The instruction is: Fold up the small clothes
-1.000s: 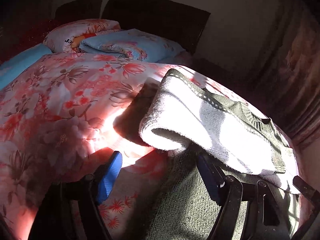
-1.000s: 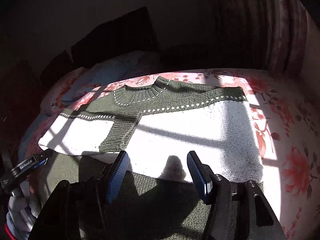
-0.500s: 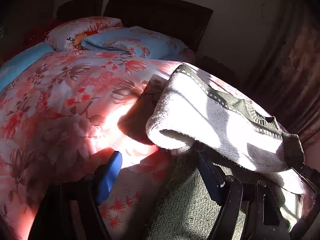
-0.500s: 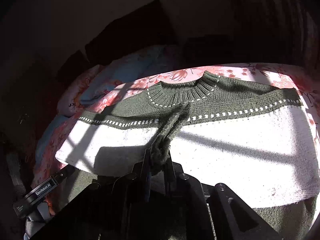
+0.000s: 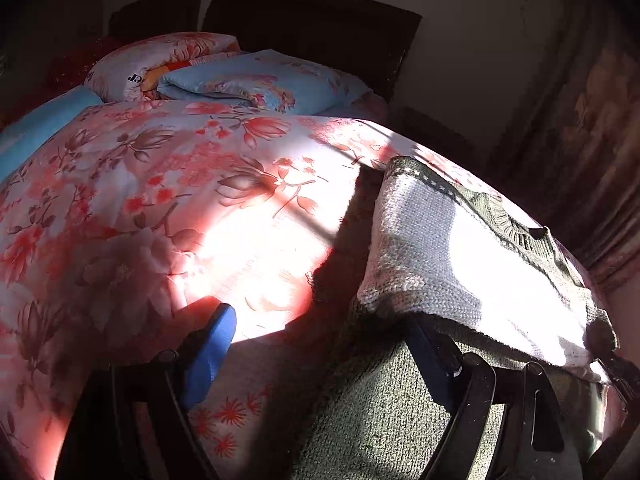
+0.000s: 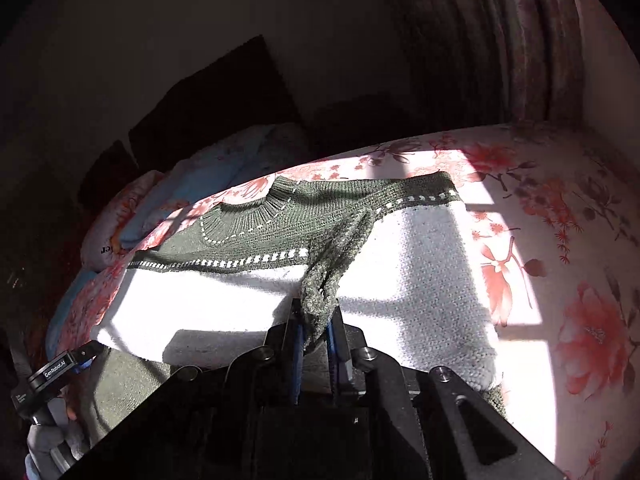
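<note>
Sweater [image 6: 248, 304] on floral bed [image 5: 160, 200]

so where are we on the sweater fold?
Early. Done: sweater lies flat on the floral bedspread, its far sleeve already folded in. In hand: right gripper has its jaws shut on the dark sleeve, which lies across the body. Left gripper is open at the hem. Left: body folds.

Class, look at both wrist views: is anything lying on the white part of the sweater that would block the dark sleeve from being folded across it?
Nothing visible does. The right gripper pinches the dark sleeve above bare white knit.
</note>
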The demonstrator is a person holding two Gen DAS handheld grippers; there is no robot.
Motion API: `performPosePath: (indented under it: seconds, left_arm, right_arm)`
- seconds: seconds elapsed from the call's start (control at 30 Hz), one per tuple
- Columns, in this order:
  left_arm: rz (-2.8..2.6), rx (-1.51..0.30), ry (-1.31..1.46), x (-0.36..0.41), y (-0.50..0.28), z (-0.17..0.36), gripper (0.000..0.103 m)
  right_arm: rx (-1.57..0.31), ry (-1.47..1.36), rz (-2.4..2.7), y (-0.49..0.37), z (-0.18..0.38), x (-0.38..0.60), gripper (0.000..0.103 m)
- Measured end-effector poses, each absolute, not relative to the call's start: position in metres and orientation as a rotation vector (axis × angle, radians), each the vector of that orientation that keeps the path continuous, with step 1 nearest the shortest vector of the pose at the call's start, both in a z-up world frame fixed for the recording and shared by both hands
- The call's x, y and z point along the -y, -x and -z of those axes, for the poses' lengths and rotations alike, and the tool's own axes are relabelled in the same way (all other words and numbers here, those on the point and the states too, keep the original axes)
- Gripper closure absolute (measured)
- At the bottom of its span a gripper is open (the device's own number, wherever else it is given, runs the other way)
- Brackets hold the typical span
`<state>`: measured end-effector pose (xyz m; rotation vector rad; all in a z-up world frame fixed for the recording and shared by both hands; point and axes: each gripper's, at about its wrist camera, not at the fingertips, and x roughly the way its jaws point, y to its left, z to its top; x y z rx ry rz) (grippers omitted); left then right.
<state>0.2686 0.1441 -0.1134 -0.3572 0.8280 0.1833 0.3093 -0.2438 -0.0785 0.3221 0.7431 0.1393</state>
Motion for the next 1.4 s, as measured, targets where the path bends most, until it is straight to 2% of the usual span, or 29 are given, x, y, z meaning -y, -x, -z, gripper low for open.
performPosePath:
  seconds: [0.17,0.27,0.3,0.47,0.63,0.7,0.8,0.87,1.0,1.17,1.27,1.4]
  left_arm:
    - [-0.185,-0.829,0.356,-0.144,-0.269,0.114,0.000]
    - [-0.185,-0.830,0.355,-0.145,-0.269,0.114,0.000]
    - [-0.184,-0.830,0.355,-0.145,-0.269,0.114,0.000]
    - [-0.183,-0.831,0.354,-0.144,-0.268,0.114,0.000]
    - [-0.154,-0.819,0.381,-0.147,-0.262,0.111,0.000]
    - [-0.133,-0.756,0.389,-0.149,-0.248,0.101,0.000]
    - [-0.177,-0.456,0.473,-0.157,-0.205,0.062,0.000]
    - [-0.079,-0.390,0.488,-0.150,-0.213,0.035,0.000]
    - [0.243,-0.639,0.516,-0.114,-0.309,0.025,0.000]
    - [0.226,-0.887,0.589,-0.098,-0.399,0.086,0.000]
    - [0.192,-0.827,0.535,-0.098,-0.403,0.099,0.000]
    - [0.146,-0.865,0.449,-0.080,-0.401,0.097,0.000]
  right_arm:
    - [-0.789,-0.307,-0.132,-0.313,0.087,0.241,0.091]
    - [-0.800,-0.318,-0.091,-0.310,0.084,0.246,0.083]
    - [-0.785,-0.306,-0.055,-0.306,0.079,0.247,0.079]
    - [-0.633,-0.143,0.013,-0.285,0.044,0.220,0.074]
    - [-0.798,0.062,-0.008,-0.316,0.068,0.181,0.074]
    - [-0.785,0.064,0.001,-0.314,0.079,0.186,0.073]
    - [-0.782,0.047,-0.019,-0.312,0.080,0.191,0.072]
    - [-0.784,0.048,-0.021,-0.314,0.081,0.190,0.071]
    - [-0.782,0.039,-0.027,-0.314,0.081,0.191,0.069]
    - [-0.780,0.026,-0.035,-0.314,0.081,0.193,0.069]
    - [-0.779,0.017,-0.044,-0.314,0.081,0.194,0.069]
    - [-0.777,-0.003,-0.056,-0.314,0.081,0.197,0.068]
